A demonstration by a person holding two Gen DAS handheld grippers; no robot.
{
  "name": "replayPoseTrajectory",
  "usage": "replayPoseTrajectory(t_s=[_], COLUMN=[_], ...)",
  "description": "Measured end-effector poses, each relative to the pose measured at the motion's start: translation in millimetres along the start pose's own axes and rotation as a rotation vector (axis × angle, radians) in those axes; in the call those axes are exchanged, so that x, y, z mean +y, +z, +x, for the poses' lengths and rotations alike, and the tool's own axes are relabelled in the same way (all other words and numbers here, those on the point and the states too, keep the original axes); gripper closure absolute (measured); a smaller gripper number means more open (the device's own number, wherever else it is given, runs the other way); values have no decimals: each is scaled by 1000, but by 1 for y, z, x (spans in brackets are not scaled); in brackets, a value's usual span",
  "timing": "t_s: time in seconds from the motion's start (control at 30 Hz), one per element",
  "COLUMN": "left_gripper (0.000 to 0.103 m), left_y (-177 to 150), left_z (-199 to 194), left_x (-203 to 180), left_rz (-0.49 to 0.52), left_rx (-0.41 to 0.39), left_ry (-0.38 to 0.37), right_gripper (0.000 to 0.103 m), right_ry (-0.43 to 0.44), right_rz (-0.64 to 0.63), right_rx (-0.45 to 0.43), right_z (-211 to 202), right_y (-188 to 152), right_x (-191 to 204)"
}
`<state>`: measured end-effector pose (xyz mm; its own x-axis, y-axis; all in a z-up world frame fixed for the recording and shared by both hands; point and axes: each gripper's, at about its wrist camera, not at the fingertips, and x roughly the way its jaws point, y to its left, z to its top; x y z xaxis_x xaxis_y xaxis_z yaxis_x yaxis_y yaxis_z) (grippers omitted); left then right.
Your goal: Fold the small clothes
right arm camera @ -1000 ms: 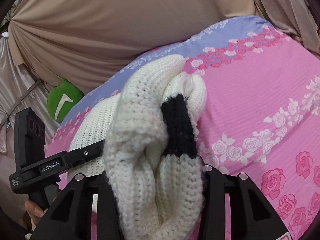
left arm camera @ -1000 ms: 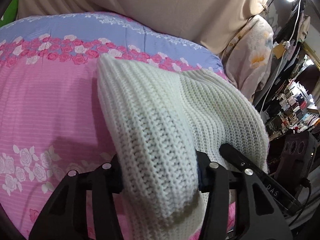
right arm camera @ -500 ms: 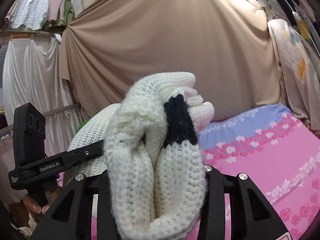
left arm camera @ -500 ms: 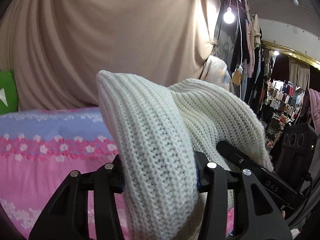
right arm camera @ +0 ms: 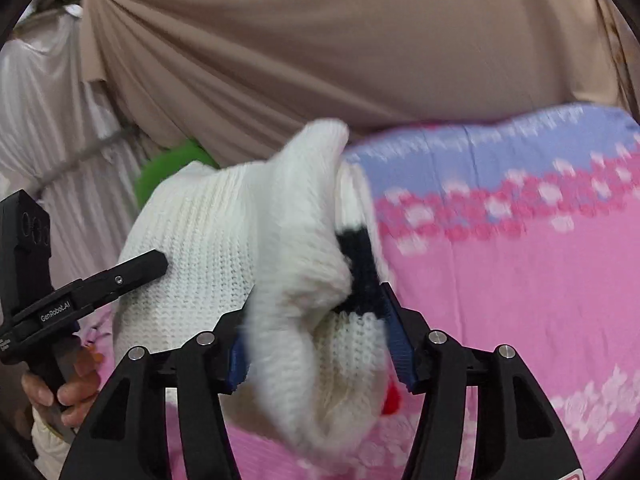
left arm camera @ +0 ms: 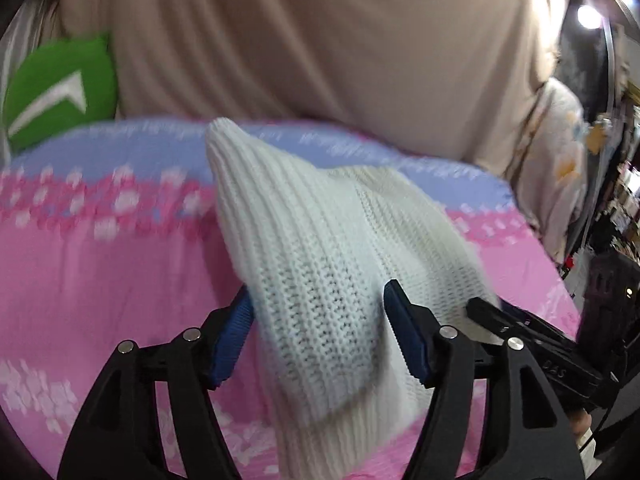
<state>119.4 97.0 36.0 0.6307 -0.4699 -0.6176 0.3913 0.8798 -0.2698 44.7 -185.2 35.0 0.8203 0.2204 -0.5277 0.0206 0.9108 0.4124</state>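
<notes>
Both tongs, left (left arm camera: 318, 312) and right (right arm camera: 316, 320), swung back over the pink floral bed (left arm camera: 100, 272), jaws opening around the ribbed white knit sweater (left arm camera: 320, 260); only the right view showed its black stripe (right arm camera: 360, 264).

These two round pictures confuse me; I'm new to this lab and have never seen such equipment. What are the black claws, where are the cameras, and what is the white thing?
There is no robot here: a person holds a hand-held gripper in each hand, and a wide-angle camera on each looks forward along its two fingers. So one picture is from the left gripper, the other from the right gripper.

The white thing is a knitted garment with a black mark, lifted over a bed with a pink flowered bedcover. A corner of it sits between each gripper's blue pads, and both sets of jaws are opening, letting it go.

In the right picture you also see the person's hand holding the other gripper. Behind hangs a beige curtain.
</notes>
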Motion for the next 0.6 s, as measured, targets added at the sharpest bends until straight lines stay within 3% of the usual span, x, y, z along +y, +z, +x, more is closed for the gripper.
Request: replayPoseTrajectory(t_s=[0.1, 0.23, 0.3, 0.33, 0.4, 0.53, 0.6], left_gripper=[44, 37, 12, 9, 9, 9, 18], left_y=[-23, -18, -10, -6, 2, 9, 9], left_z=[0, -20, -18, -16, -2, 39, 49], left_x=[31, 31, 26, 25, 28, 59, 65], left_rz=[-97, -131, -112, -107, -111, -238, -255], left_rx=[-18, -69, -79, -80, -47, 81, 90], left_ry=[-10, -62, -65, -57, -44, -144, -151], right_gripper=[48, 43, 32, 26, 25, 24, 24], right_ry=[-2, -19, 11, 27, 7, 50, 67], right_rz=[-1, -62, -78, -89, -105, -31, 25], right_rx=[9, -35, -40, -34, -15, 131, 182], right_z=[-5, -18, -13, -6, 11, 59, 79], right_y=[-20, -5, 8, 13, 26, 35, 31], right_x=[-3, 10, 15, 17, 21, 8, -1])
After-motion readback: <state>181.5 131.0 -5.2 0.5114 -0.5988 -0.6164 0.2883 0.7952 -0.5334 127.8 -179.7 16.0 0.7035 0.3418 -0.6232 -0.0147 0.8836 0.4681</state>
